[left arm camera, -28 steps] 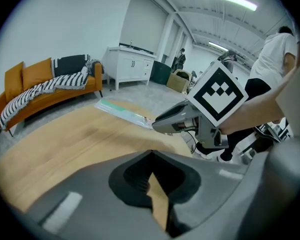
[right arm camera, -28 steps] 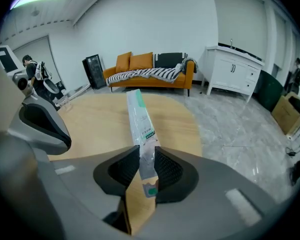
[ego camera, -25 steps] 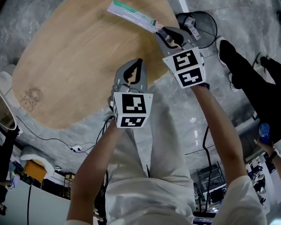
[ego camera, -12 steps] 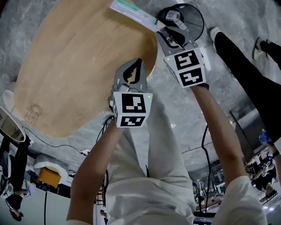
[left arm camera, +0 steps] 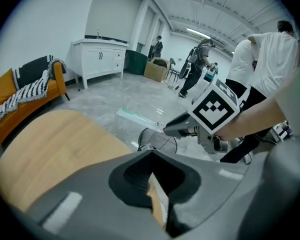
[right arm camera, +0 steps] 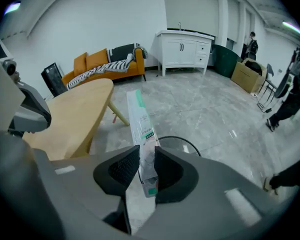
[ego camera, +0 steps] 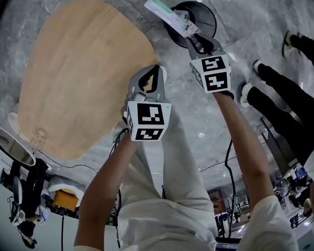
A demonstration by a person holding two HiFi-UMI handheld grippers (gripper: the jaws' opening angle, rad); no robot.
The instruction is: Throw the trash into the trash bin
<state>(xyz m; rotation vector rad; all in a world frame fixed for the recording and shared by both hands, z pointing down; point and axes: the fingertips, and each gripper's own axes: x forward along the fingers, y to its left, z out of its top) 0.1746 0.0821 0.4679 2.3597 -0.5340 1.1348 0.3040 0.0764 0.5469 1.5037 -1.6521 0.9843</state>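
Step in hand: carrying the trash to the drop. This is the last stretch before letting go.
Trash: a long clear wrapper [ego camera: 170, 15] with a green-printed end, held in the air above the trash bin [ego camera: 205, 21] and touching neither bin nor surface.
Right gripper [ego camera: 192, 34]: its fingers [right arm camera: 174, 173] are clamped on the near end of the wrapper, and the rest sticks straight out ahead.
Left gripper [ego camera: 156, 70]: fingers closed tip to tip with nothing between them. It hangs near the surface edge, well apart from the bin.
Next move calls for: bringing the far end inside the rim, since in the head view it juts past the bin's edge. Tipping the wrapper downward before opening the fingers should stop it catching on the rim or sliding to the floor.
Surface [ego camera: 83, 72]: a rounded wooden top, bare, just beside the bin.
Room: grey marbled floor [ego camera: 240, 51], an orange sofa [right arm camera: 102, 64] with a striped throw, a white cabinet [right arm camera: 185, 46], and people standing farther off.
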